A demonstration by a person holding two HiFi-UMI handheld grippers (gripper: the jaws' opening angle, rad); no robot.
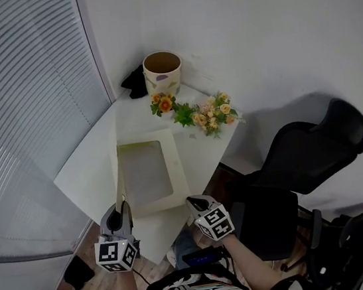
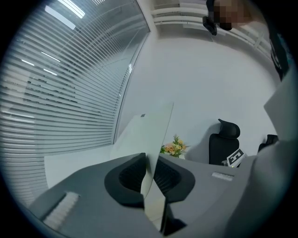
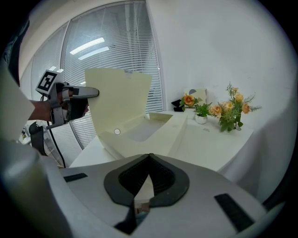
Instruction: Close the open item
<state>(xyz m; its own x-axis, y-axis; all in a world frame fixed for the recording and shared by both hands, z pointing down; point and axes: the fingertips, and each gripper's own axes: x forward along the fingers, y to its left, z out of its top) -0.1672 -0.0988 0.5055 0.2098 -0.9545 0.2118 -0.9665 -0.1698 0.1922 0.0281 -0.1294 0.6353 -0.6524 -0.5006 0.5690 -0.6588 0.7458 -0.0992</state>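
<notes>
**Left gripper** (image 2: 150, 160): fingers clenched on the free edge of the lid (image 2: 150, 125), a thin cream panel that passes between them. It is held raised, presumably so it can be swung down over the box.

**Right gripper** (image 3: 149, 160): fingers closed together with nothing between them. It sits just short of the box's near wall, likely waiting to steady or press.

**Box** (image 3: 156, 128): shallow, cream, open, directly ahead of both sets of fingers. Its lid stands upright from the left side, so closing is not yet done.

**Beyond the box:** artificial flowers (image 1: 200, 113), a cream pot (image 1: 162, 72) and a black object (image 1: 136, 82), grouped at the far corner, clear of the lid's swing.

**Surface:** white counter (image 1: 91, 167).

**Room:** slatted blinds (image 1: 23, 116) to the left, a plain white wall, and a black office chair (image 1: 309, 150) to the right.
</notes>
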